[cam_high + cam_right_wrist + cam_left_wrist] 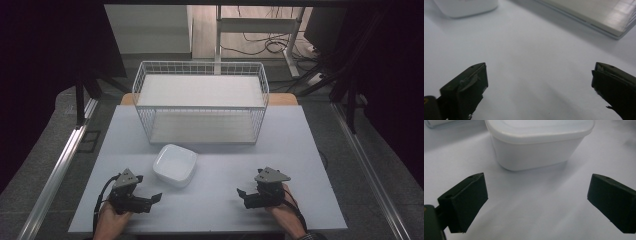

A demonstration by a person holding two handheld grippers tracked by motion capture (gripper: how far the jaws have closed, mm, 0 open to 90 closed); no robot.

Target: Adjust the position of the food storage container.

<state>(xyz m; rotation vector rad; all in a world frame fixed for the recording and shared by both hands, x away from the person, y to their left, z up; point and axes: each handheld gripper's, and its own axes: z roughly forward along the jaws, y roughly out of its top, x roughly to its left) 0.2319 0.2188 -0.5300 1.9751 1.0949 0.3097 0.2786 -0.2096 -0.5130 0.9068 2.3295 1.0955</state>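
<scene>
Grippers rest near you on the table (300,145): left gripper (150,200), right gripper (243,196), white bowl (175,164) between them, nearer the left. Left gripper view: jaws wide, bowl (536,147) just beyond. Right gripper view: jaws wide, bowl (466,7) far left.

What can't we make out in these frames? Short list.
- White bowl: high view too small to show whether anything lies in it; in the left gripper view the top edge cuts off its rim.
- Wire basket: in the right gripper view only a blurred corner of its base, cut by the frame edge.
- Right tool: right jaw cut by the frame edge.
</scene>
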